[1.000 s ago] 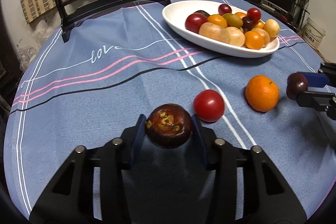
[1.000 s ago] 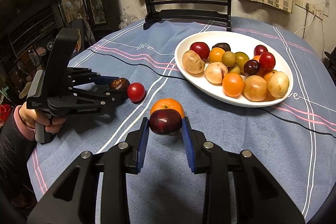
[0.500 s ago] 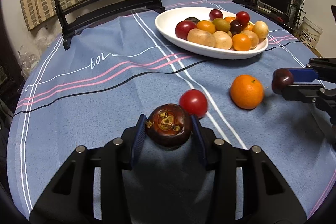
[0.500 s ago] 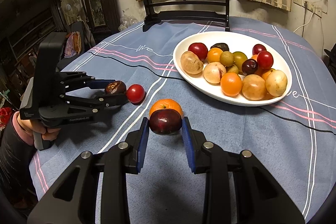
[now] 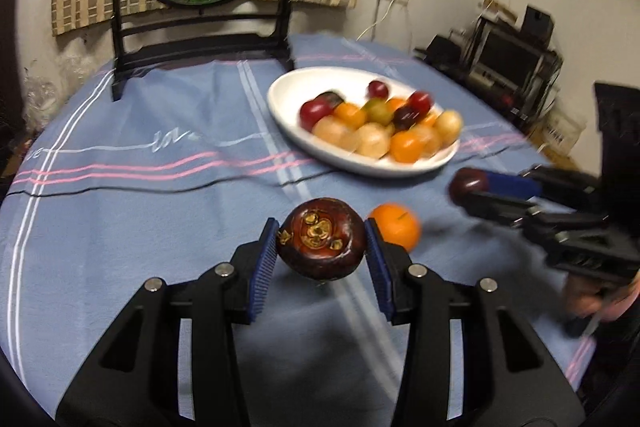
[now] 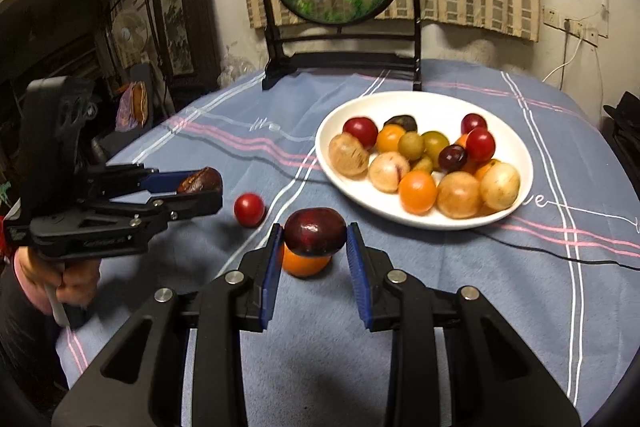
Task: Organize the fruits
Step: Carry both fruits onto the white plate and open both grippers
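Blue striped tablecloth (image 6: 460, 307) under everything. Left gripper (image 5: 322, 247) clamped on a mangosteen (image 5: 320, 237), right gripper (image 6: 314, 247) clamped on a plum (image 6: 315, 231), both lifted clear, probably for carrying to the white plate (image 6: 332, 123) toward the far edge. Orange (image 5: 396, 229) and tomato (image 6: 249, 209) loose nearer.

Both tongs, left (image 5: 322, 253) and right (image 6: 314, 249), are matte black with ribbed blue pads and silver screws; a hand (image 6: 60, 273) shows a pink cuff under a dark sleeve

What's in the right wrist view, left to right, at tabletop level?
Left gripper clamping a dark brown mangosteen → small red tomato → dark red plum in the right gripper → white oval plate of mixed fruit.
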Motion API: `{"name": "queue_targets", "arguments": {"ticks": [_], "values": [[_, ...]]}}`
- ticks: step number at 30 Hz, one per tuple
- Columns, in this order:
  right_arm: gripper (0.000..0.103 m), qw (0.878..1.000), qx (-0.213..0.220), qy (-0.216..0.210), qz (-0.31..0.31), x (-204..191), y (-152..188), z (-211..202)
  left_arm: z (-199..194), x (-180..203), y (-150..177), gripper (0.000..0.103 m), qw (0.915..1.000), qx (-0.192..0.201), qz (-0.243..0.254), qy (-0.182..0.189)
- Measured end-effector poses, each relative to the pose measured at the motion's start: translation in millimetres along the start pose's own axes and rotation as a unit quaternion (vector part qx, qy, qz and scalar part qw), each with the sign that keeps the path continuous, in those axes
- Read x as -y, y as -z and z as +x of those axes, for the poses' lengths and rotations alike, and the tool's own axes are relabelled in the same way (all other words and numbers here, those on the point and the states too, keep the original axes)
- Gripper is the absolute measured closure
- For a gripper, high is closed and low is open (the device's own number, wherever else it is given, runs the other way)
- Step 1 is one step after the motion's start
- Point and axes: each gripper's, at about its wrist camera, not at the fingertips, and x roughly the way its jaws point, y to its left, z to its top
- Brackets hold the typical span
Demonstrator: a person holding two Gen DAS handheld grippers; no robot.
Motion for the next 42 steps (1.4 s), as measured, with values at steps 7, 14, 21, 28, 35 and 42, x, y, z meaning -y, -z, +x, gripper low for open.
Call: {"name": "queue_targets", "arguments": {"ticks": [7,14,21,28,35,42], "values": [[0.071,0.998,0.036,-0.007,0.048,28.2,-30.5,-11.8,11.1,27.9,-41.5,0.059,0.9998,0.016,0.014,-0.003],[0.071,0.990,0.093,0.028,0.099,79.2,-72.2,-0.5,50.1,35.3,-101.3,0.059,0.9997,0.014,0.005,-0.016],[0.071,0.984,0.063,0.058,0.153,129.2,-87.4,43.7,114.0,35.3,-153.4,0.059,0.9981,-0.011,0.007,-0.060],[0.071,0.988,0.034,0.058,0.137,138.2,-94.8,72.6,161.0,23.7,-167.1,0.059,0.9950,-0.043,-0.002,-0.090],[0.070,0.991,0.017,0.051,0.124,141.5,-98.7,86.7,177.6,17.9,-164.6,0.059,0.9931,-0.062,-0.002,-0.100],[0.070,0.991,-0.004,0.054,0.125,141.9,-96.1,97.2,178.1,16.1,-164.1,0.051,0.9923,-0.070,-0.010,-0.102]]}}
